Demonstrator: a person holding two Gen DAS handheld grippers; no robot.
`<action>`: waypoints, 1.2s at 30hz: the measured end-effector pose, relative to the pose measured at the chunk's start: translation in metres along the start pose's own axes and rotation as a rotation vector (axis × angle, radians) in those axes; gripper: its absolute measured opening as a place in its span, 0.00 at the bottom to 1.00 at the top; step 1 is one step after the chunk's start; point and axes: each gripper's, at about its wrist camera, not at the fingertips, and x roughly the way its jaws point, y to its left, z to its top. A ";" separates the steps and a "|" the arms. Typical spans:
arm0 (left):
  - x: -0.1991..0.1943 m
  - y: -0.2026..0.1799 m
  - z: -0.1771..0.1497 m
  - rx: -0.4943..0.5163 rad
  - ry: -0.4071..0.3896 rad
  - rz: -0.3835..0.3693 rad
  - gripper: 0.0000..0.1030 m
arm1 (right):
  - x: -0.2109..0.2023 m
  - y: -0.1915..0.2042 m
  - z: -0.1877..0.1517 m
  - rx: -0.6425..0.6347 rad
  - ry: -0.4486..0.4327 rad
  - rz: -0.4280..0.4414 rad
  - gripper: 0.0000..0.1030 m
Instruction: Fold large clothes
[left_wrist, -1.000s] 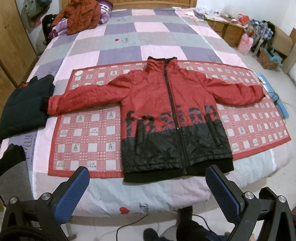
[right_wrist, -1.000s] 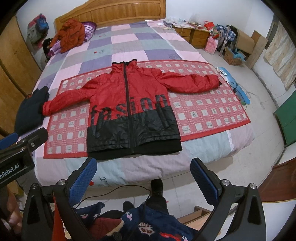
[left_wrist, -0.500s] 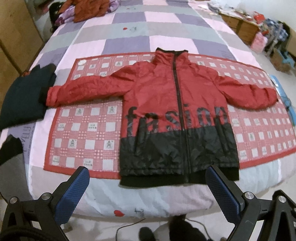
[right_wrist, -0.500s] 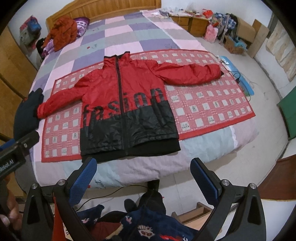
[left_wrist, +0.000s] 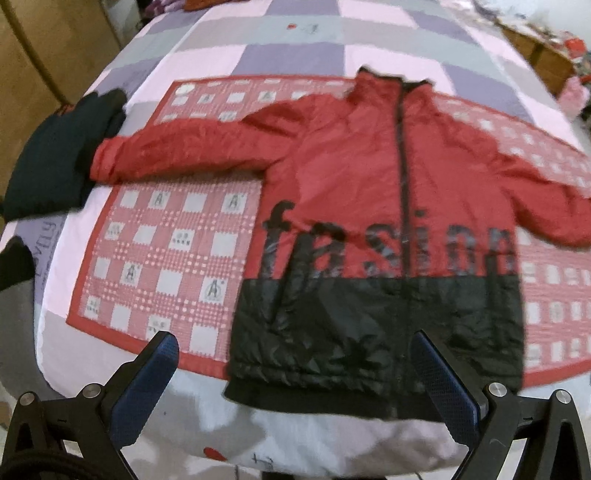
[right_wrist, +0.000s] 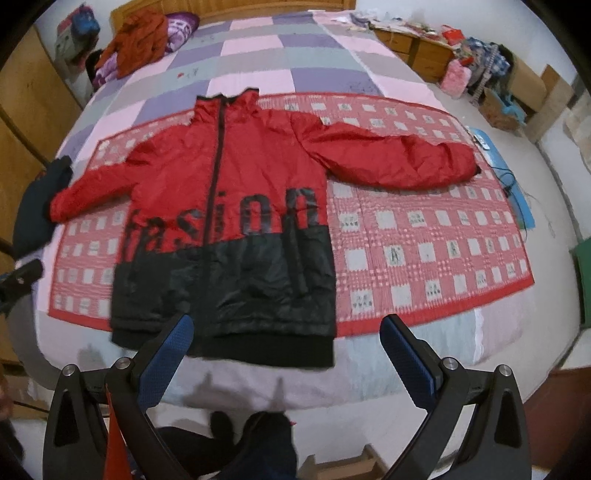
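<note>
A red jacket (right_wrist: 229, 206) with a black lower band, black zip and dark lettering is lying on a red-and-white checked mat (right_wrist: 424, 251). The bedspread (right_wrist: 258, 62) beneath is showing lilac, pink and grey squares; at 12 o'clock, a rust-orange garment (right_wrist: 138, 40).

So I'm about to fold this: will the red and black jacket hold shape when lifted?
Probably not: the jacket looks puffy and crinkled, so it should sag. Its shiny shell may slip between the fingers. The padding will likely spring back.
</note>
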 end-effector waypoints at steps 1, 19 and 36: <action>0.016 0.000 -0.002 -0.002 0.012 0.015 1.00 | 0.014 -0.004 0.002 -0.011 -0.001 -0.008 0.99; 0.261 0.021 -0.021 0.072 0.011 0.016 1.00 | 0.270 -0.013 0.009 -0.111 -0.016 -0.097 0.99; 0.297 -0.016 0.097 0.125 -0.085 -0.036 1.00 | 0.290 0.041 0.130 -0.340 -0.220 0.051 0.99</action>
